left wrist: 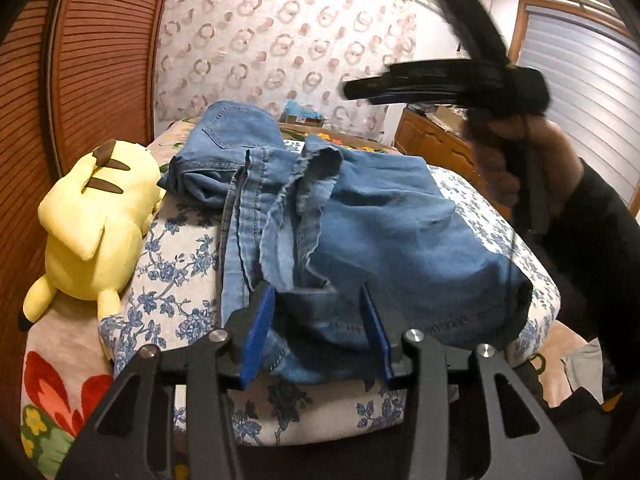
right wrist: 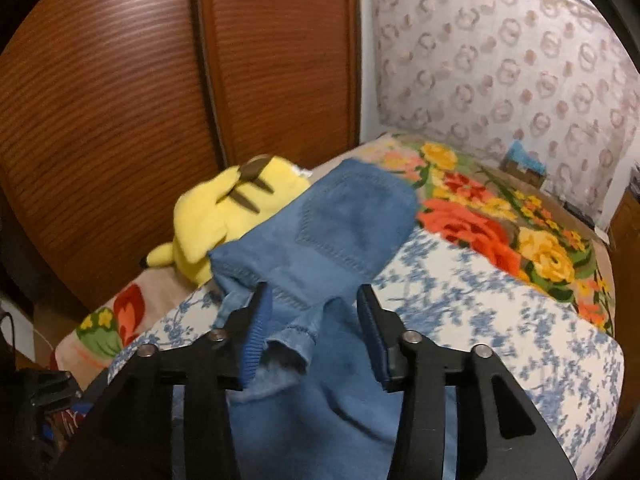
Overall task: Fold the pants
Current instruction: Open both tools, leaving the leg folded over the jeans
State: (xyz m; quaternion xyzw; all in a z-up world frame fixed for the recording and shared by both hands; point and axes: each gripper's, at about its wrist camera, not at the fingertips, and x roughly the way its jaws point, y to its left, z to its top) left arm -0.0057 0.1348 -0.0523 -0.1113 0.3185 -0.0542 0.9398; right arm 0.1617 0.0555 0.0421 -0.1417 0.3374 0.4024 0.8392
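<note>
Blue denim pants (left wrist: 360,224) lie in a loose, partly folded heap on a blue-floral white cushion (left wrist: 176,280). My left gripper (left wrist: 318,308) is open, its blue pads straddling the near edge of the denim. In the left wrist view the right gripper (left wrist: 360,90) hangs blurred in the air at the upper right, held by a hand. In the right wrist view the right gripper (right wrist: 314,308) is open above the pants (right wrist: 344,216), with a frayed hem lying between its pads but not pinched.
A yellow plush toy (left wrist: 92,220) lies left of the pants, also seen in the right wrist view (right wrist: 224,216). A flowered blanket (right wrist: 500,216) covers the bed. Wooden slatted doors (right wrist: 140,100) stand at left, a dresser (left wrist: 432,136) at right.
</note>
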